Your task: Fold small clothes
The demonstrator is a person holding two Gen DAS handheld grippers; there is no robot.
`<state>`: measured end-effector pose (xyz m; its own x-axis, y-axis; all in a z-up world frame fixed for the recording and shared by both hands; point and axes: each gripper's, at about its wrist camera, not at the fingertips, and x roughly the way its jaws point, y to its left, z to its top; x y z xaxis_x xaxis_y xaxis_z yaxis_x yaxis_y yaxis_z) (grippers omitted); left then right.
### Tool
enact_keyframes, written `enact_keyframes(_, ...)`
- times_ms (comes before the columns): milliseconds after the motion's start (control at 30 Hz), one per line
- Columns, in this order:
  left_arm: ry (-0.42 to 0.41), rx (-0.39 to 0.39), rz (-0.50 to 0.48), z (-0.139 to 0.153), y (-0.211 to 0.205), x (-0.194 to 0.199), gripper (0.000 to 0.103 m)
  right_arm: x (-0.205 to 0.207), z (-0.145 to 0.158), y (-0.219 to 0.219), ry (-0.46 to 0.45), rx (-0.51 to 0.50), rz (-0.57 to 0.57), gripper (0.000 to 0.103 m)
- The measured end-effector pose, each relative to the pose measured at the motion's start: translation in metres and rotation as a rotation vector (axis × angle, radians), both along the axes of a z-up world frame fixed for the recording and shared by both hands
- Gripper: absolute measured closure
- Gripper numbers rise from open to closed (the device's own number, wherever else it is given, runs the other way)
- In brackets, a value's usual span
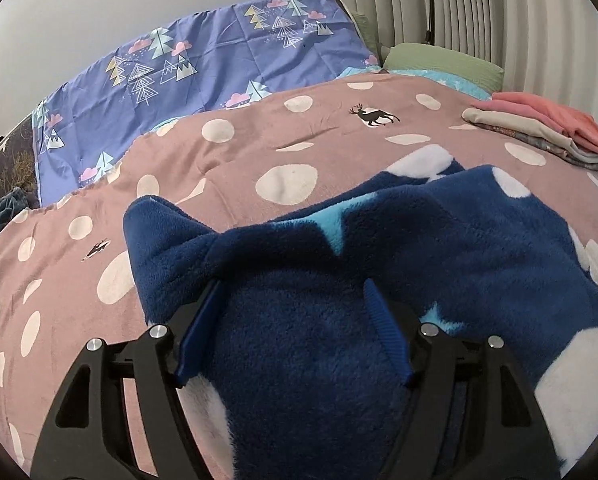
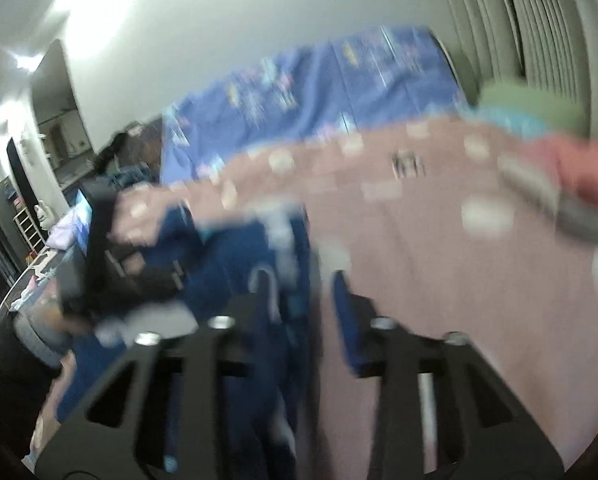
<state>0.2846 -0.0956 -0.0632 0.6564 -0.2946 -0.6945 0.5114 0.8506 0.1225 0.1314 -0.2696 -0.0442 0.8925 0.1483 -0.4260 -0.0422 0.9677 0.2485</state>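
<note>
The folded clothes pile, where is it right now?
In the left wrist view the folded clothes pile sits far right on the spotted pink blanket, beyond the blue fleece garment and near the green pillow.

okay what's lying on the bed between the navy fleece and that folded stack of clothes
Left wrist view: only bare dotted bedspread lies between the navy fleece and the folded stack.

1. Navy garment: thick fleece, fuzzy matt nap.
2. Pink spotted bedspread: soft matt cloth, short pile.
3. Left gripper: matt black plastic arms, ribbed blue pads, shiny metal pins.
</note>
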Motion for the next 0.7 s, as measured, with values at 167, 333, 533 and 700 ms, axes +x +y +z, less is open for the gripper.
enact_keyframes(167, 0.001, -0.009, 0.0, 0.0, 0.001, 0.0, 0.032, 0.043, 0.033, 0.026, -0.028, -0.135, 0.125, 0.088)
enact_keyframes(333, 0.001, -0.087, 0.003, 0.01, 0.017, 0.002, 0.031, 0.114, -0.06, 0.042, 0.231, -0.138, 0.115, 0.059)
enact_keyframes(533, -0.031, -0.372, 0.102, 0.05, 0.062, 0.021, 0.042, 0.111, -0.057, 0.029, 0.233, -0.082, 0.138, 0.056)
enact_keyframes(700, 0.038, -0.162, 0.068, -0.003, 0.042, 0.062, 0.061, 0.111, -0.056, 0.028, 0.236, -0.064, 0.139, 0.056)
